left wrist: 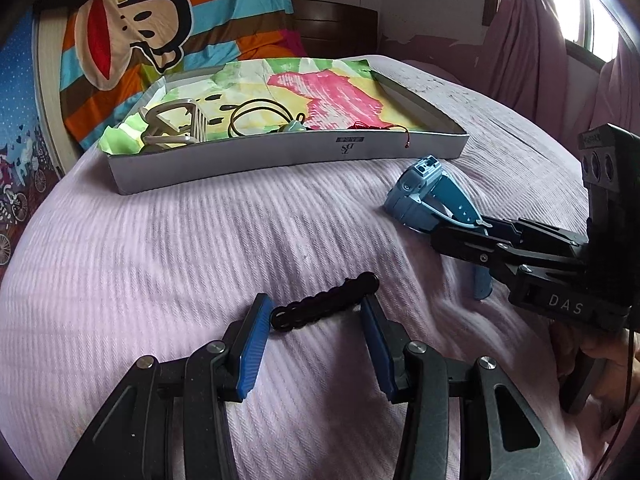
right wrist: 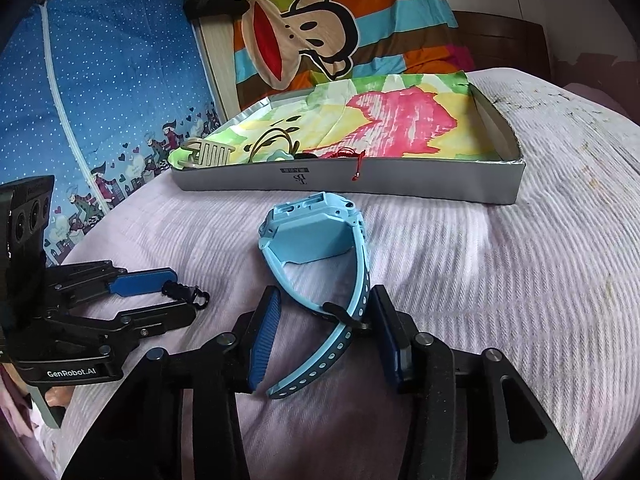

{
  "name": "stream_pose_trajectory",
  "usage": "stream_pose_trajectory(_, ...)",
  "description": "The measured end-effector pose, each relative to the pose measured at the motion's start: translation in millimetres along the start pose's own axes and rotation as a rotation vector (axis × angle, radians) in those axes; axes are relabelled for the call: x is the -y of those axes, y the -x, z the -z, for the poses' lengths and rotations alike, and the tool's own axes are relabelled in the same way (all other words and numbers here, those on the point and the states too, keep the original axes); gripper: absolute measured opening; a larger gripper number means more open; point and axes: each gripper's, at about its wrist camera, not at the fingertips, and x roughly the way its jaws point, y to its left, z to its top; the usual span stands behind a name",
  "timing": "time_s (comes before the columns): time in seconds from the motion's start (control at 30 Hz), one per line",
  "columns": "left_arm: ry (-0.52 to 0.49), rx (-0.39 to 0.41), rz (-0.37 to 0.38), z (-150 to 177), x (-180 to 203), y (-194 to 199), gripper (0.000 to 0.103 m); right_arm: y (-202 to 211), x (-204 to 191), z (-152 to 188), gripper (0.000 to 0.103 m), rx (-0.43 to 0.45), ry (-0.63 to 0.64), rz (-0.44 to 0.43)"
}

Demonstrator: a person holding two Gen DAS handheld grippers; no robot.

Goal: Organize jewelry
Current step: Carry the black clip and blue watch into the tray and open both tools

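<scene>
Shallow grey cardboard box with colourful paper lining, upper centre of frame, on lilac ribbed bed cover: collecting place, some jewelry already inside.

Right hand-held gripper, bottom centre: jaws apart around strap of light blue plastic watch, one pad touching, not yet clenched; probably preparing lift.

Left hand-held gripper: released, astride black beaded bracelet, bottom centre, no squeeze.

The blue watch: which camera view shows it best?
The right wrist view: the blue watch lies centred, with case and strap both visible. The left wrist view shows it small, at the right, its strap partly hidden behind the right gripper.
</scene>
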Motion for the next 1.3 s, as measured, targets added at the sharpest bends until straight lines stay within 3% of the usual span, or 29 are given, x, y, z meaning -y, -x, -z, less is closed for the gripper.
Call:
stream_pose_trajectory(0.33,0.074,-0.001,-0.015,-2,-1,-5,0.043,-3,1,1,0.032,0.012,-0.019,-0.007)
stream_pose_trajectory(0.57,0.108,0.033,0.017,-1,-5,-3,0.043,-3,1,2,0.020,0.026,-0.025,-0.023)
stream_pose_trajectory(1.3,0.201,0.130,0.147,1,-22,12,0.043,12,-3,7,0.017,0.115,-0.001,-0.045)
